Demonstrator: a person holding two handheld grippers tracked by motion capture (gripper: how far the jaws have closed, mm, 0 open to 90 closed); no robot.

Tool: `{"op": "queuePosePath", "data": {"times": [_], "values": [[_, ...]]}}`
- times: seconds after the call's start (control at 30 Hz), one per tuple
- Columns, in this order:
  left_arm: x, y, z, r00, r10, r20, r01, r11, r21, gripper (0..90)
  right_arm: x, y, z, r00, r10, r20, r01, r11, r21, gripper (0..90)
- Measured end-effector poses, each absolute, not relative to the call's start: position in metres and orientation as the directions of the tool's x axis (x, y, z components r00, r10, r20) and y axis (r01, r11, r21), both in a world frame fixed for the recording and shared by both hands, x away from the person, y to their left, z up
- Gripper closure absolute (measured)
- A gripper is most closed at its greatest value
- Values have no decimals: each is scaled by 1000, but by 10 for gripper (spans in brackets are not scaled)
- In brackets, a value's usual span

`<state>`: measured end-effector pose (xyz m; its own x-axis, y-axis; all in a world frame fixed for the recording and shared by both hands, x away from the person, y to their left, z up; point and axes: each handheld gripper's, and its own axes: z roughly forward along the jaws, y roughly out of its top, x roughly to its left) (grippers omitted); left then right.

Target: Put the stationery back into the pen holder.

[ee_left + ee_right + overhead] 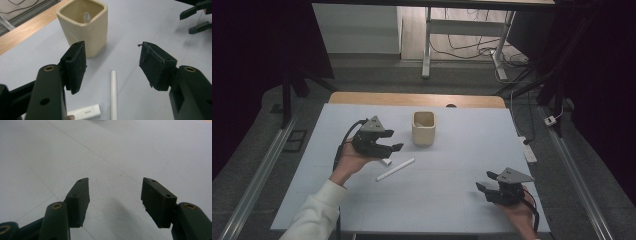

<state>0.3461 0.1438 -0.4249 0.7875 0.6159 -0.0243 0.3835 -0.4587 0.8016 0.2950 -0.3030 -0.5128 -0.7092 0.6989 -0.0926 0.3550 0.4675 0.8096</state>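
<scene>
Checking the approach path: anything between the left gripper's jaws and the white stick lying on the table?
Nothing visible. The left gripper hangs open above the white stick, which lies bare on the table between the jaws. A small white block lies beside it, the cream cup farther on, neither in the way.

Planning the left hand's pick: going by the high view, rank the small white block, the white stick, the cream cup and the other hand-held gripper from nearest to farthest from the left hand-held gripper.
1. Small white block: just below the left hand-held gripper.
2. White stick: lying slantwise beside the block, slightly farther.
3. Cream cup: upright, to the gripper's right, toward the table's far side.
4. Right hand-held gripper: near the table's near right edge.
</scene>
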Motion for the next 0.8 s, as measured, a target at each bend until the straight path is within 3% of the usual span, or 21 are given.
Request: {"op": "queuePosePath", "data": {"times": [0.8], "values": [[347,139,-450,786,618,-30,443,-528,724,371,295,-303,-513,-707,700,-97,357,472,806,391]]}}
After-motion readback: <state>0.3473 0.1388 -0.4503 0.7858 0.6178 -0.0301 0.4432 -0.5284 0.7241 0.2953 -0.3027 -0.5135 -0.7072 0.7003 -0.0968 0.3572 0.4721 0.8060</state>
